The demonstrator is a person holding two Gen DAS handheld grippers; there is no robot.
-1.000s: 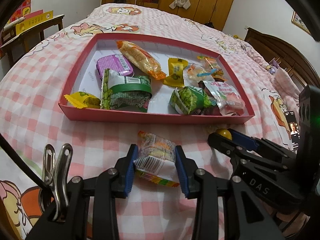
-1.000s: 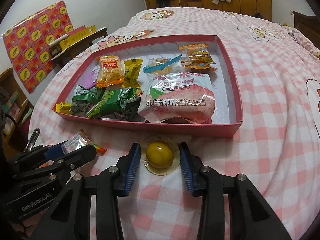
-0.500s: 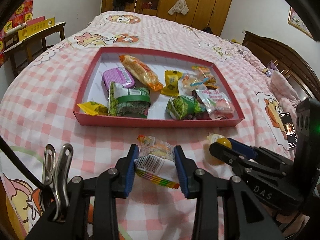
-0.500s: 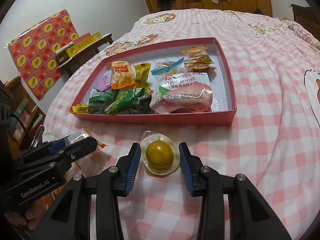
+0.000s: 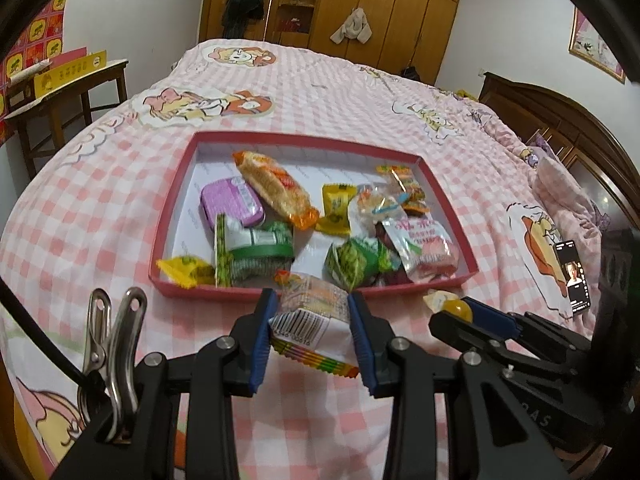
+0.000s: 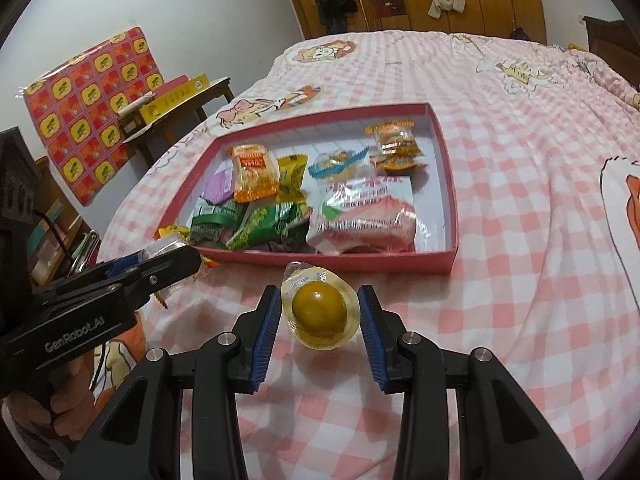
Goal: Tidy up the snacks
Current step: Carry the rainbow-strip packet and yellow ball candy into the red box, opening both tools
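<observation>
Left tool point(image 5: 312, 320): jaws narrowed onto a clear snack packet point(image 5: 310, 312) with a barcode label, blue pads pressing both sides. Packet sits at bottom centre of the left wrist view, clear of the bedspread, just in front of the box's near wall.

Right tool point(image 6: 320, 320): jaws closed on a round clear-wrapped candy point(image 6: 319, 312) with a yellow-brown centre, pads at the wrapper's edges. It sits at lower centre of the right wrist view, just short of the box's near wall.

Red shallow box point(image 5: 182, 184) lies on the pink checked bedspread point(image 5: 100, 208), mid-frame in both views. Inside it:
- purple tin point(image 5: 232, 202), left
- orange packet point(image 5: 274, 186), tilted, beside the tin
- yellow sachet point(image 5: 336, 208), centre
- green packets point(image 5: 256, 252), near wall
- pink peach-print bag point(image 5: 426, 250), near right corner
- small yellow packet point(image 5: 186, 270), near left corner

Phone point(image 5: 574, 276) lies on the bed at the right edge of the left wrist view. Each tool shows in the other's view, low at the side. A hand point(image 6: 44, 400) grips the left tool's handle at lower left of the right wrist view.
</observation>
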